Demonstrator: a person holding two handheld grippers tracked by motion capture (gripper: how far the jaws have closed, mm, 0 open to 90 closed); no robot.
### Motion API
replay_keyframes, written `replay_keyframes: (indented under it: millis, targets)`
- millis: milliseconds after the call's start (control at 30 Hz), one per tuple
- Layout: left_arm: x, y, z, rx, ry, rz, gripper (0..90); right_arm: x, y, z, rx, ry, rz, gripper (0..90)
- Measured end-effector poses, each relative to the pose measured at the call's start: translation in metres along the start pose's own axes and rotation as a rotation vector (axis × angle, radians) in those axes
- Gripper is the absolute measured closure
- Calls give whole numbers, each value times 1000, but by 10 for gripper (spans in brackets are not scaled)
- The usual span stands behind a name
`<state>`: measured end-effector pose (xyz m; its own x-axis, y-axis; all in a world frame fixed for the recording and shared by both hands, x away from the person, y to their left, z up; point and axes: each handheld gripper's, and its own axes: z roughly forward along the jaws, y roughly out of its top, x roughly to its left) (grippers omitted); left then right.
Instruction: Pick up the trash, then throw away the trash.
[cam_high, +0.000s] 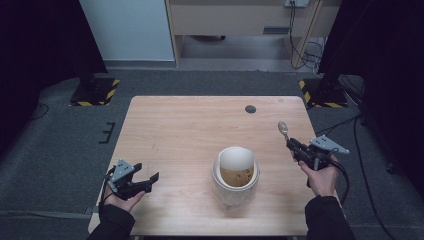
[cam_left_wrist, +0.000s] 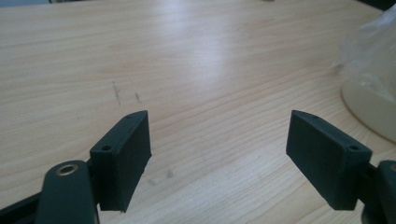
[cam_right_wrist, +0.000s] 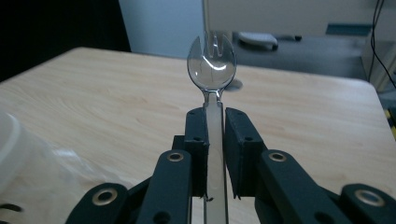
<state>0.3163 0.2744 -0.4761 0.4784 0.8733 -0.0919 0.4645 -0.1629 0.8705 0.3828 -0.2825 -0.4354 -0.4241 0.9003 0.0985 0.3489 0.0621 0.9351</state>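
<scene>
right gripper (cam_right_wrist: 215, 154) fingers hold the clear spork (cam_right_wrist: 212, 65) tightly; left gripper (cam_left_wrist: 217, 158) fingers stand wide over the tabletop (cam_left_wrist: 187, 70).

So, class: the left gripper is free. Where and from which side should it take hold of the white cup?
Grip the cup across its outer wall below the rim, coming level from its left side, where the open left gripper waits. It stands upright with its lid flipped up and brown contents inside, so a grab from above risks spilling.
</scene>
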Motion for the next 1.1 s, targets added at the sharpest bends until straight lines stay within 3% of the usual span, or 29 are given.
replay_keyframes:
  millis: [167, 200, 233, 367, 533, 600, 633, 700, 800, 1100]
  targets:
    - [-7, 12, -6, -70, -13, 9, 211, 6, 14, -11, -65, 42, -18, 800]
    - [-11, 19, -10, -104, -21, 13, 209, 9, 19, -14, -89, 60, -22, 800]
    - [-11, 19, -10, -104, -21, 13, 208, 11, 21, -16, -96, 68, -26, 800]
    - [-19, 36, -19, -181, -39, 16, 207, 18, 31, -25, -134, 97, -45, 800]
    - [-32, 59, -24, -260, -67, 11, 207, 27, 42, -36, -204, 149, -34, 800]
    - [-41, 69, -24, -281, -89, 26, 208, 33, 45, -41, -229, 181, -45, 800]
    - [-50, 78, -23, -294, -115, 44, 218, 38, 48, -44, -246, 220, -45, 800]
    - [-55, 83, -23, -303, -126, 53, 221, 43, 50, -47, -263, 254, -40, 800]
    - [-71, 96, -21, -332, -160, 80, 231, 50, 54, -52, -286, 290, -45, 800]
    - [-114, 127, -7, -378, -264, 90, 263, 69, 53, -57, -304, 369, -70, 800]
